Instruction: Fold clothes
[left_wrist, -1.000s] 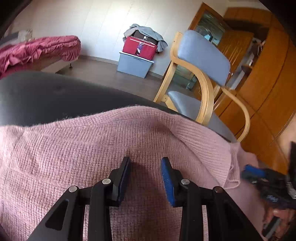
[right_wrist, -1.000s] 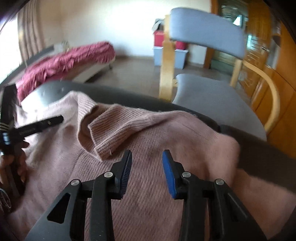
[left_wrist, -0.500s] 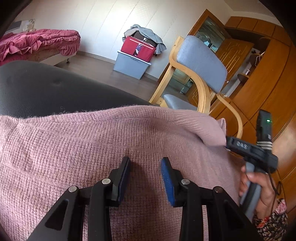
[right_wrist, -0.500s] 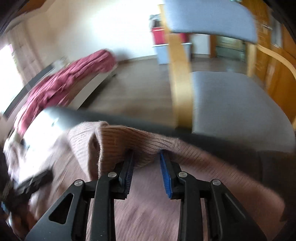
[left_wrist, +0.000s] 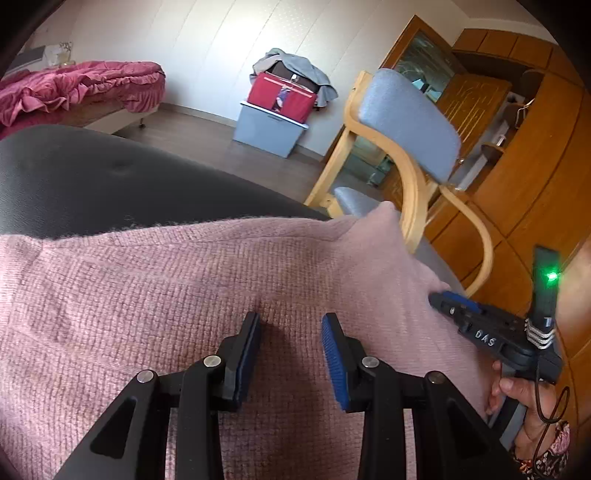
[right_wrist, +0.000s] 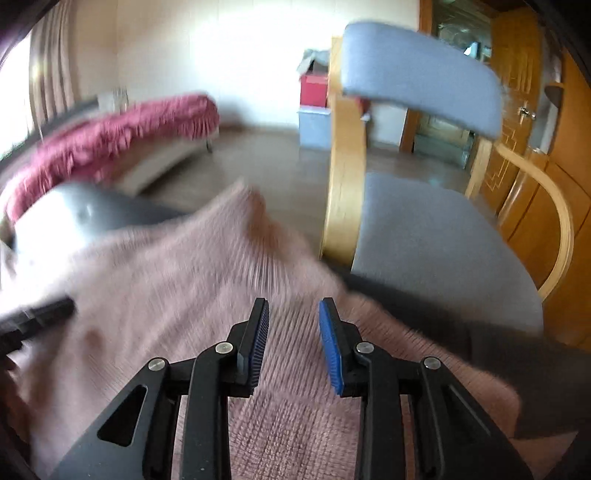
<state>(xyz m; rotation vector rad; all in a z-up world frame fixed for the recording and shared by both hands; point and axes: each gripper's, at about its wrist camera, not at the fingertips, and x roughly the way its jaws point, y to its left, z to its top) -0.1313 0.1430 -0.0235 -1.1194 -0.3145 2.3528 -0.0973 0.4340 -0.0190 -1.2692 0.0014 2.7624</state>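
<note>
The right gripper (right_wrist: 293, 325) has pulled back from the sweater's far fold, which it straddled half a second ago, while the left gripper (left_wrist: 291, 341) has barely shifted. The pink knit sweater (left_wrist: 177, 295) lies spread over a dark padded surface (left_wrist: 92, 181), its far edge running across the surface and one corner (left_wrist: 384, 221) peaking up toward the chair. The left gripper's jaws stand partly apart above the knit, nothing pinched between them. The right gripper's jaws are also partly apart over the cloth; the right wrist view is blurred, and no fabric shows between the pads. In the left wrist view the right gripper (left_wrist: 448, 301) sits at the sweater's right edge, held by a hand (left_wrist: 517, 398) in a patterned sleeve (left_wrist: 546, 450). White letters reading "DAS" (left_wrist: 484, 338) show on its black body, and a green light (left_wrist: 552, 276) glows on its upright part. Beyond the sweater's far edge the dark surface is bare. A wooden chair (left_wrist: 406, 125) with grey cushions stands close behind the surface's edge, open floor (left_wrist: 221, 147) past it. Against the wall sit a grey box (left_wrist: 267, 129) topped by a red bag (left_wrist: 282, 98), and a bed (left_wrist: 74, 88) with a crimson cover. Wooden cabinets (left_wrist: 535, 177) fill the right.
</note>
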